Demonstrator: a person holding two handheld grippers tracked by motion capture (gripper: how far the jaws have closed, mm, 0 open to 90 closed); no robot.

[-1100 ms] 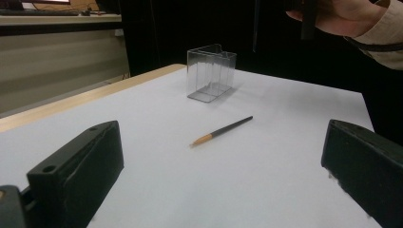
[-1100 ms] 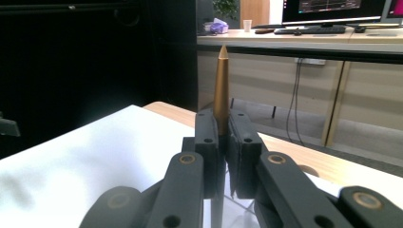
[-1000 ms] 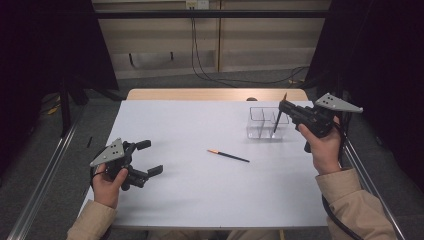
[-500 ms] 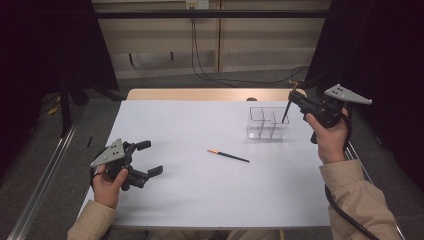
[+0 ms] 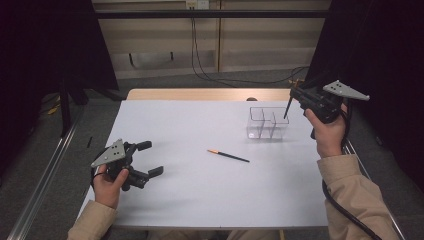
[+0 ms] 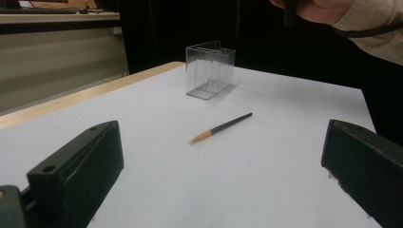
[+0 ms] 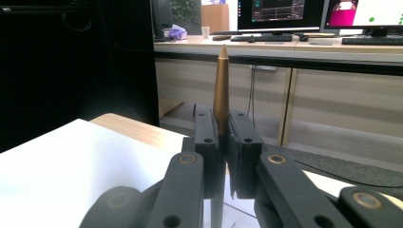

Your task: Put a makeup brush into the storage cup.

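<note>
Right tool [image 5: 295, 95] raised above the far right part of the white surface [image 5: 200, 190], jaws clamped tight on a thin brush [image 5: 287, 108]. In the high view, dark shaft of that brush hanging down and slightly toward the person from the jaws, lower end over the far right corner of the clear divided box [image 5: 267, 125], whether touching its rim not possible to tell. In the right gripper view, same brush [image 7: 220, 85] gripped between the two black pads, gold pointed end standing up past them, surface pale at lower left. Box upright on the surface, just beside and below the right tool, glass partitions visible inside; seen again in the left gripper view [image 6: 209, 69] beyond the middle of the surface. Second brush [image 5: 228, 155] lying flat near the centre of the surface, orange end toward the left, dark end toward the right, well apart from the box and from both tools; likewise in the left gripper view [image 6: 221, 128], lying between the two jaws' lines of sight. Left tool [image 5: 149, 159] low at the near left of the surface, jaws spread wide, nothing between them, held in the left hand [image 5: 107, 182].
</note>
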